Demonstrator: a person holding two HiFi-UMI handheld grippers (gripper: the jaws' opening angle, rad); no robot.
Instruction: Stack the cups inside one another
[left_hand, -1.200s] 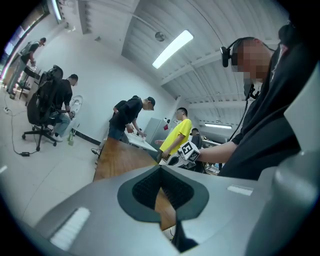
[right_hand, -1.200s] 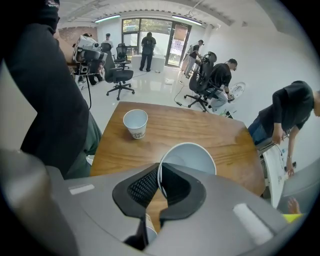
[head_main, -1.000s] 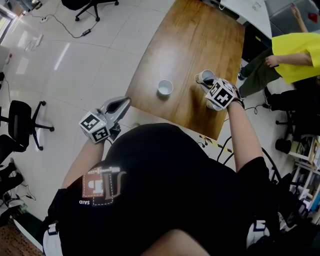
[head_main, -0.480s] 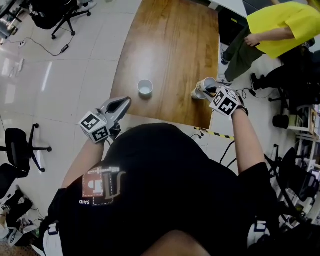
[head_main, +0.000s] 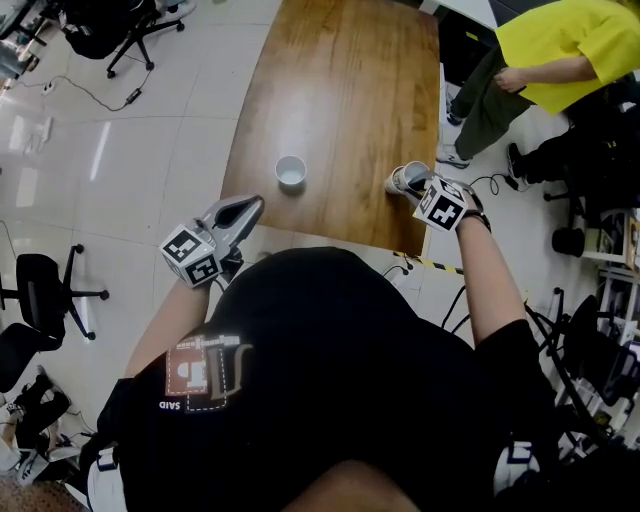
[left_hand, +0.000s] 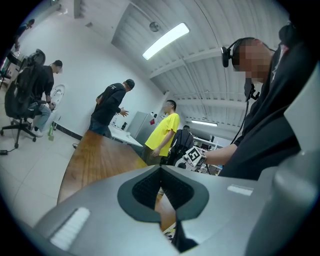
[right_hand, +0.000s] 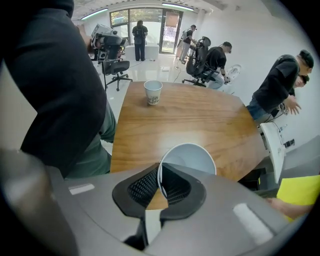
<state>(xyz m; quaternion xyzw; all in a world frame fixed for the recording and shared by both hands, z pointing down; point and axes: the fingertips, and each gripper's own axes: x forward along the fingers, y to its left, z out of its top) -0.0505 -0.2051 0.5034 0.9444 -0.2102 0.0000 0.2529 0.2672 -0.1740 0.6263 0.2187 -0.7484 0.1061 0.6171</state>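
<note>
While pinched by its rim in the right hand-held gripper (right_hand: 160, 182), white cup (right_hand: 192, 157) near-upright, mouth up.

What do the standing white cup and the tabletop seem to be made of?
The small white round cup is probably paper: matte wall, thin rim; thin plastic is possible. The long brown tabletop looks like wood or veneer: visible grain, glossy sheen.

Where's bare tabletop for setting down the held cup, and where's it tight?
The whole far half of the table beyond the standing cup is bare. The strip between that cup and the held cup in the right tool is bare too. Tightest: the near edge, by the left tool and the person's body.
</note>
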